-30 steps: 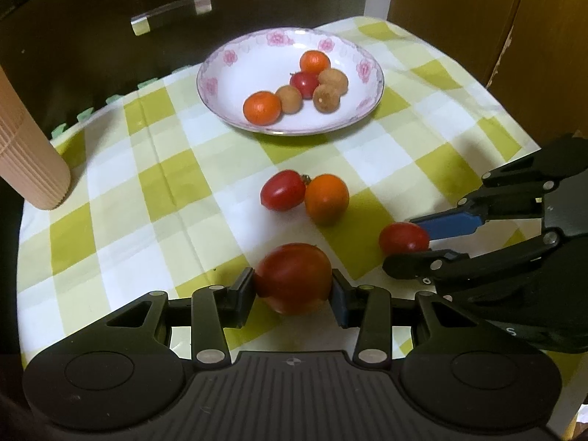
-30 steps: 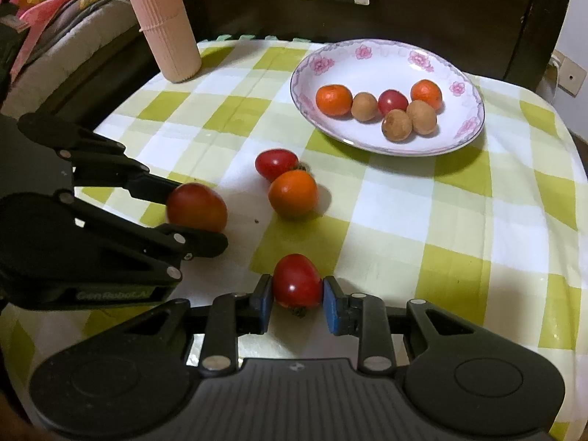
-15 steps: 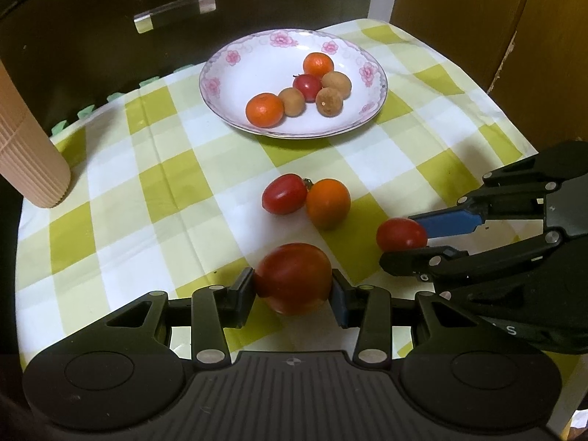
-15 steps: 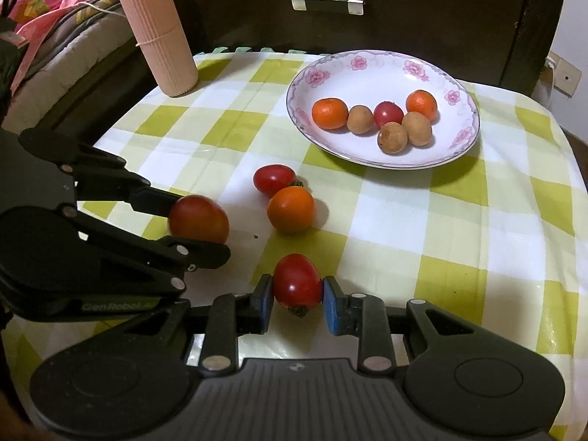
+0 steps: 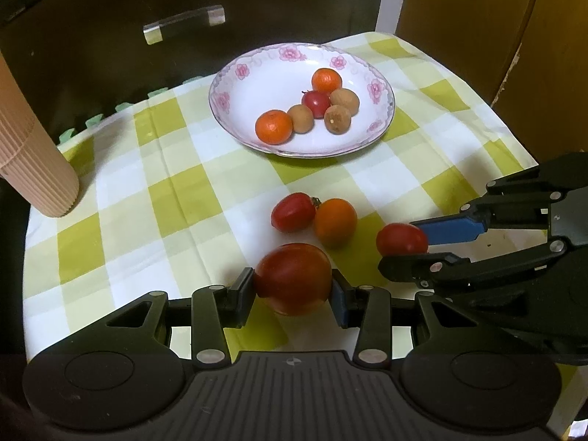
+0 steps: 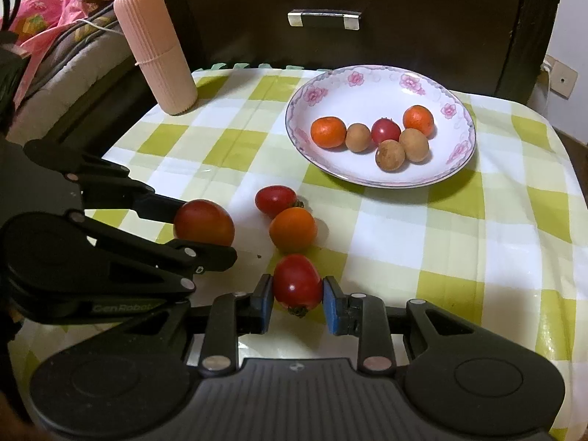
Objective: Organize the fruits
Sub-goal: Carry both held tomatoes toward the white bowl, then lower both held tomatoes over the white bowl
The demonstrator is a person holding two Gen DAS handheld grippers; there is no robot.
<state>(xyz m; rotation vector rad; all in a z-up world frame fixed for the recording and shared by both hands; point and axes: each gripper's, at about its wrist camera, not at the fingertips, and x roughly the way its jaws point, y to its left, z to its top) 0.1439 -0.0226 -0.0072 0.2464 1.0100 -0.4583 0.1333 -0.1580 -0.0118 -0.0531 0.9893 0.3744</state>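
Grippers each hold a fruit above the yellow-and-white checked tablecloth (image 5: 176, 198). The left gripper (image 5: 294, 288) is clamped on a large round red tomato (image 5: 294, 275), its black pads pressing both sides. The right gripper (image 6: 297, 296) is clamped on a small oval red tomato (image 6: 297, 282), held between blue pads with its stem end turned toward the camera. From the left gripper, the right one sits just to its right, tips angled inward. Directly ahead of both sets of fingertips, a small red plum tomato (image 5: 293, 211) and a round orange fruit (image 5: 335, 221) lie touching on the cloth. Farther ahead stands a white shallow plate with pink flowers on its rim (image 5: 235, 88), holding two orange fruits, one small red tomato and three brown round fruits clustered together. A ribbed pink cylinder (image 6: 154, 47) stands upright far ahead to the left of the left gripper, at the cloth's edge.
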